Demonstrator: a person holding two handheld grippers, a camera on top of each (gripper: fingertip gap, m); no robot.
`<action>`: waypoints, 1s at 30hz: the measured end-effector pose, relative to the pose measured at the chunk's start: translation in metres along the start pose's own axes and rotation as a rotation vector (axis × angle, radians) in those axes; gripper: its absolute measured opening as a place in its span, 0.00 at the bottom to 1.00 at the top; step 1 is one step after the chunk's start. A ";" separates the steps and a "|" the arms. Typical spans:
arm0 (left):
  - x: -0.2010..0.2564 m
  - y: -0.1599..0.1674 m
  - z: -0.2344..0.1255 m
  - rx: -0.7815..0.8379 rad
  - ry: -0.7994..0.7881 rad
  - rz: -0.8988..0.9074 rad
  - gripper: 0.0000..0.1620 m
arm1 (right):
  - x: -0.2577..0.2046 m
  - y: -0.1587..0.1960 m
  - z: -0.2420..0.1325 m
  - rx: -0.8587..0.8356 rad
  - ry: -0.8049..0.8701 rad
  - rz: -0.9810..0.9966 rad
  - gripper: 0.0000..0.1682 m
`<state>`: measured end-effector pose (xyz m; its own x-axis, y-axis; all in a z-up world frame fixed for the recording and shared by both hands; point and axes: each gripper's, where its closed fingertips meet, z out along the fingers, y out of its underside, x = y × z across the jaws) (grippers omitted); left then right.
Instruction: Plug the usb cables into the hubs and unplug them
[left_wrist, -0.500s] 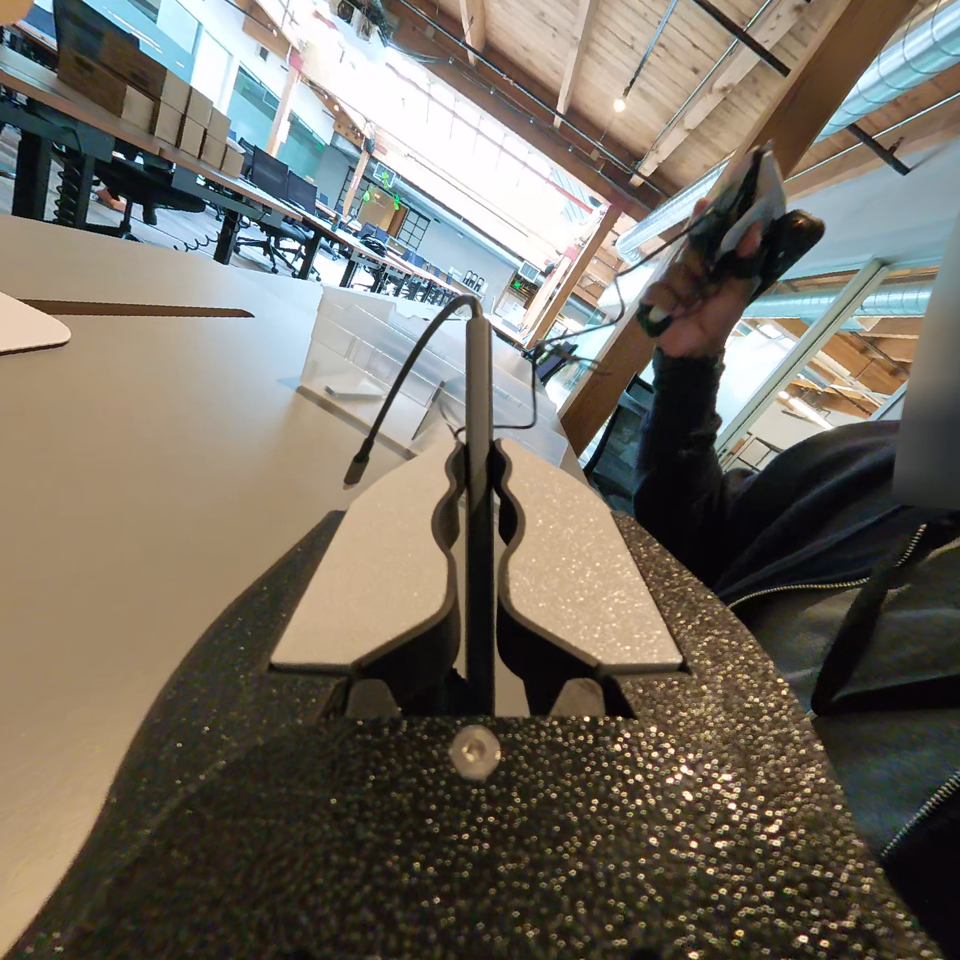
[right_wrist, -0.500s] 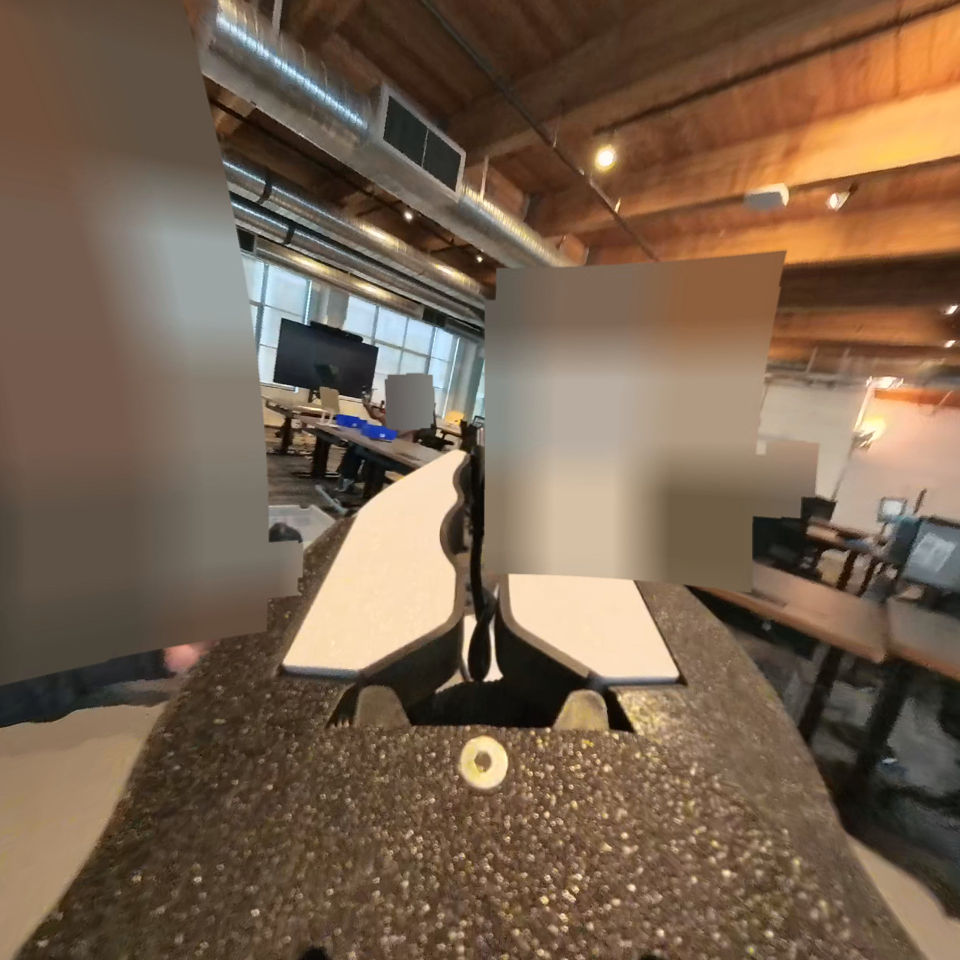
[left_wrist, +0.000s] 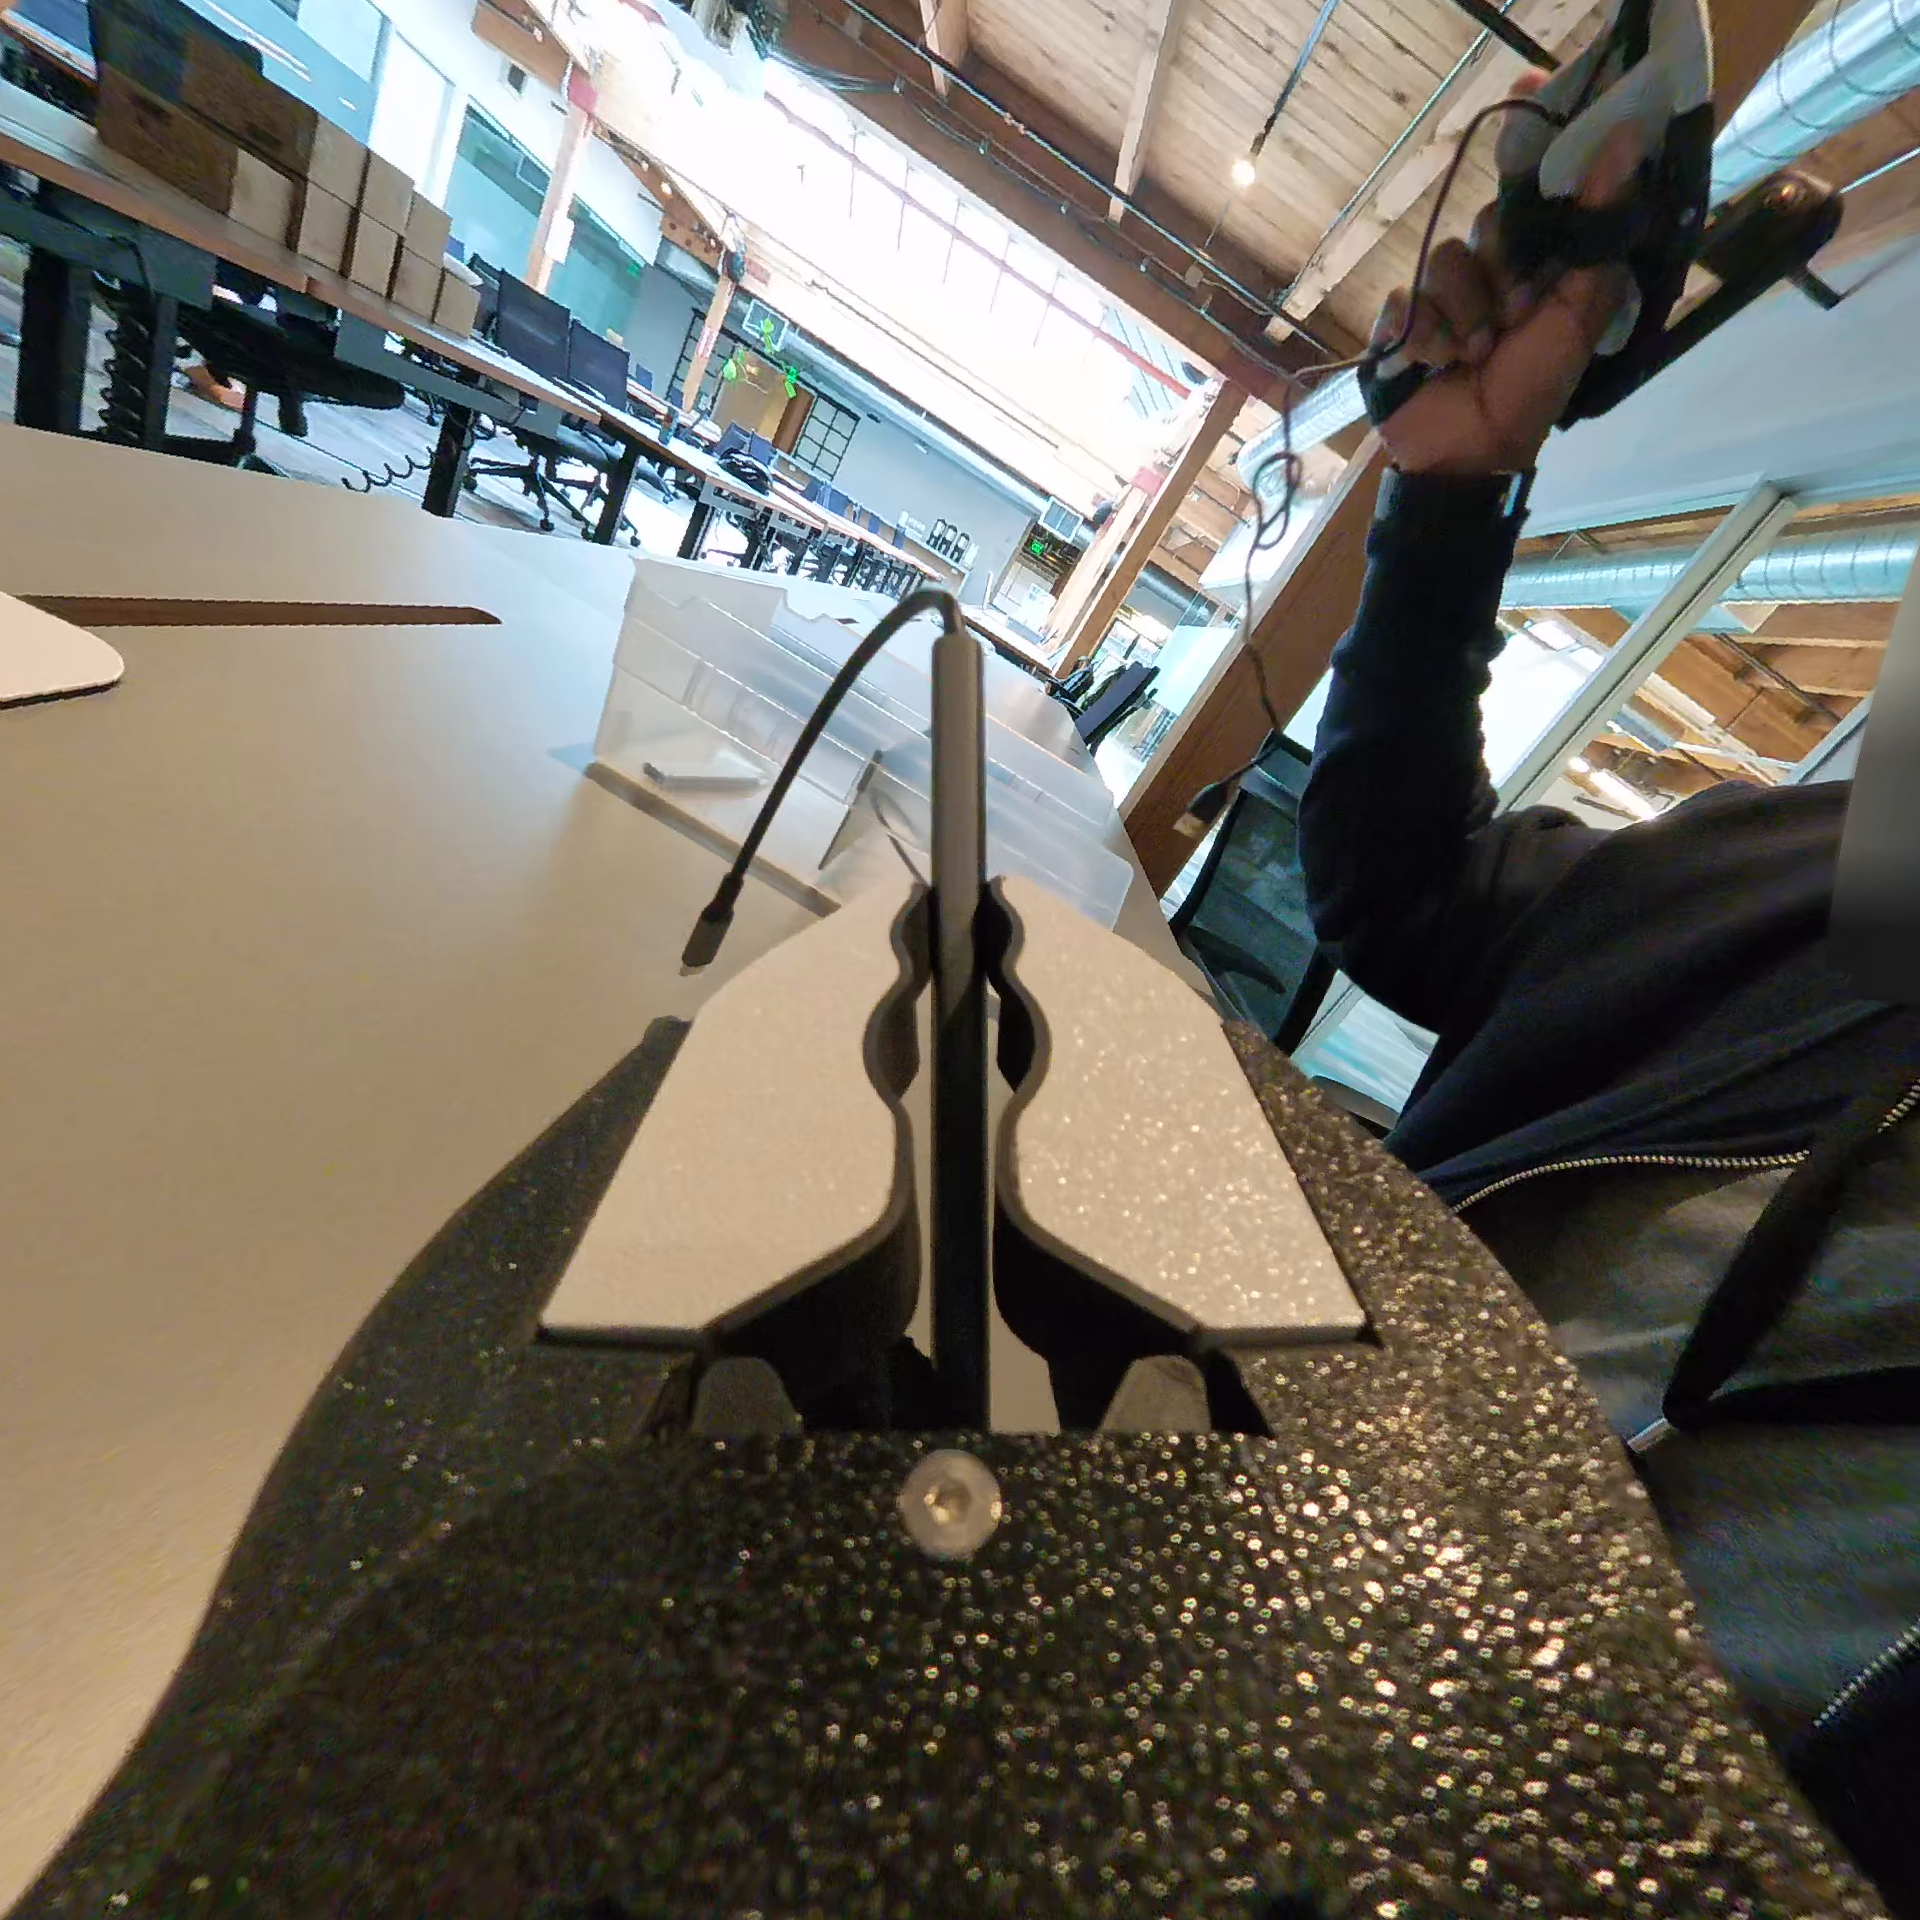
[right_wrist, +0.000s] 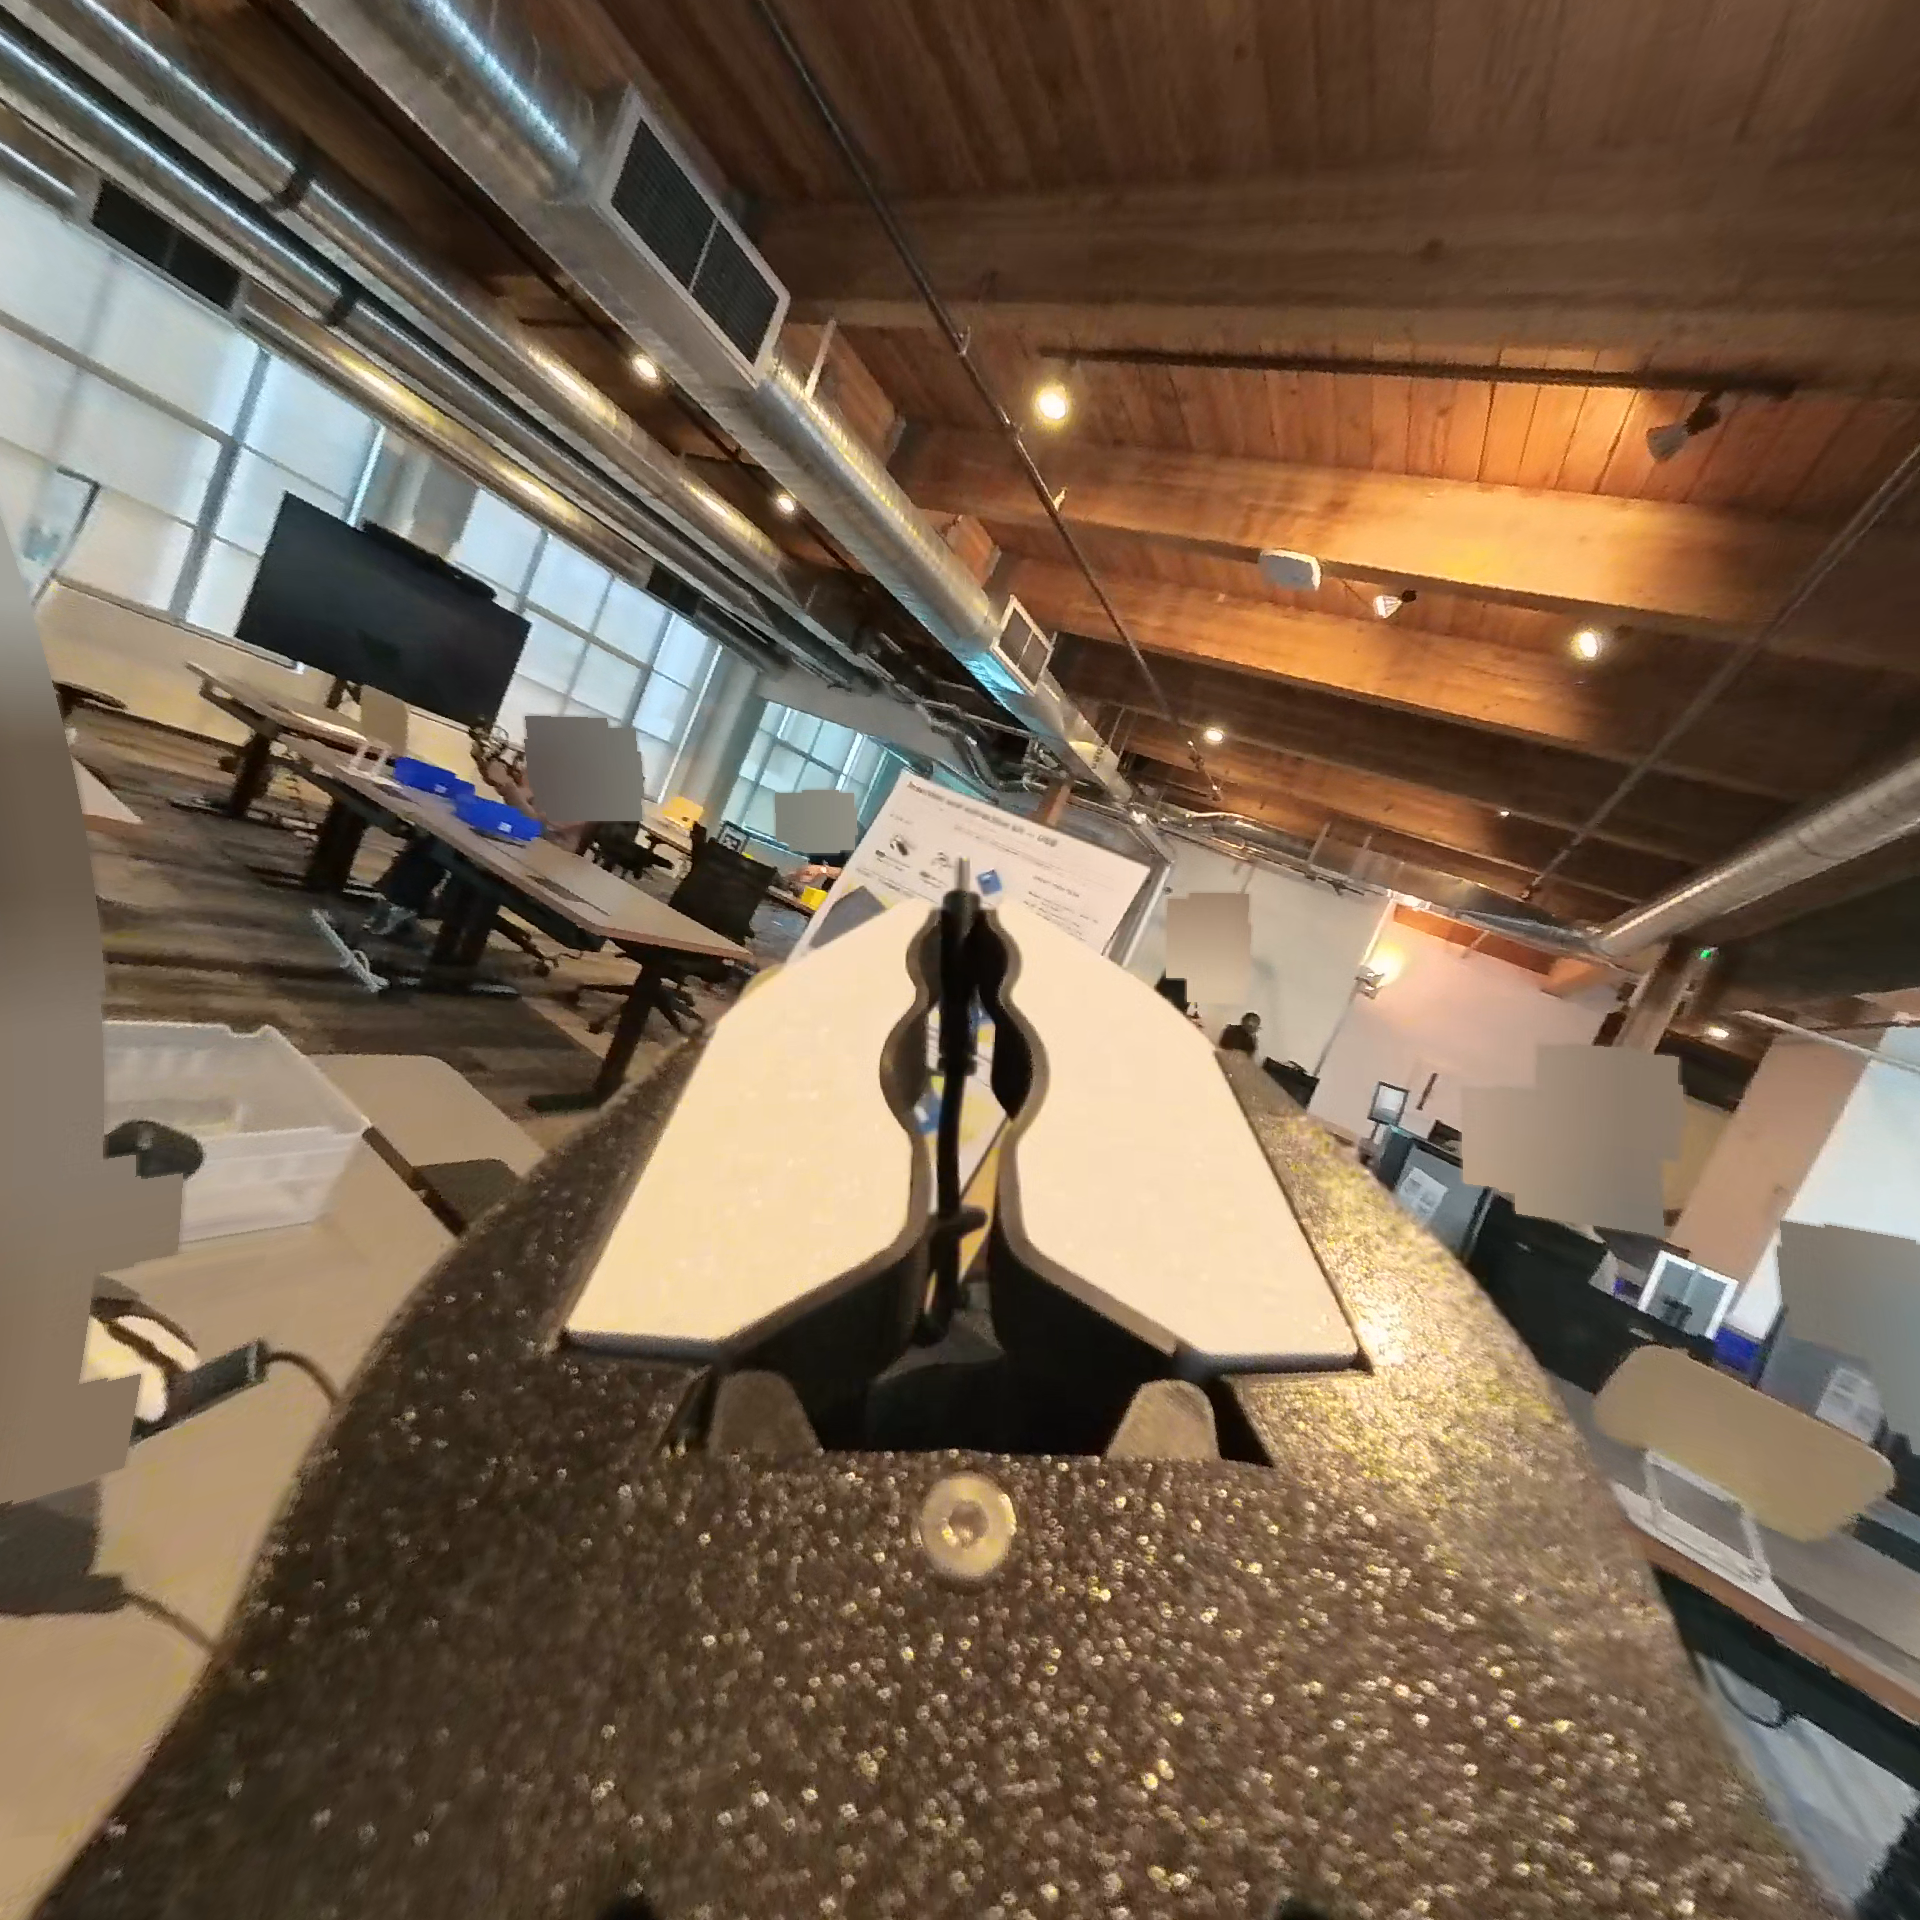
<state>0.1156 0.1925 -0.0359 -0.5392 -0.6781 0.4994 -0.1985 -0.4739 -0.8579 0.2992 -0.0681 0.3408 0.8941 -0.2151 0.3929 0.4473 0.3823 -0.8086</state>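
Above the table: two grippers, each clamping a task item.
Left gripper jaws pinch the hub edge-on, tail drooping tableward; right gripper, raised high, pinches a cable between closed jaws.

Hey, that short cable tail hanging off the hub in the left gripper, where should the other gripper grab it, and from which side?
Probably by the rigid plug at its free end, coming from the side across its axis. The hub cable arcs down left of the hub held edge-on in the left gripper; the plug hangs just above the table.
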 end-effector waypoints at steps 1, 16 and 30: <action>0.001 0.000 0.001 -0.003 0.002 0.003 0.06 | 0.001 0.002 0.002 -0.008 0.007 -0.012 0.04; 0.002 -0.001 0.000 -0.005 0.001 0.010 0.06 | -0.007 0.111 -0.038 -0.227 0.102 0.009 0.03; 0.000 0.000 -0.001 -0.006 0.001 0.006 0.06 | -0.113 0.319 -0.113 -0.896 -0.173 0.086 0.03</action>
<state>0.1145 0.1928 -0.0360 -0.5412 -0.6802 0.4943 -0.2002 -0.4668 -0.8614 0.3383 -0.0239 -0.0108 0.9468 -0.0534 0.3173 0.2578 -0.4644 -0.8473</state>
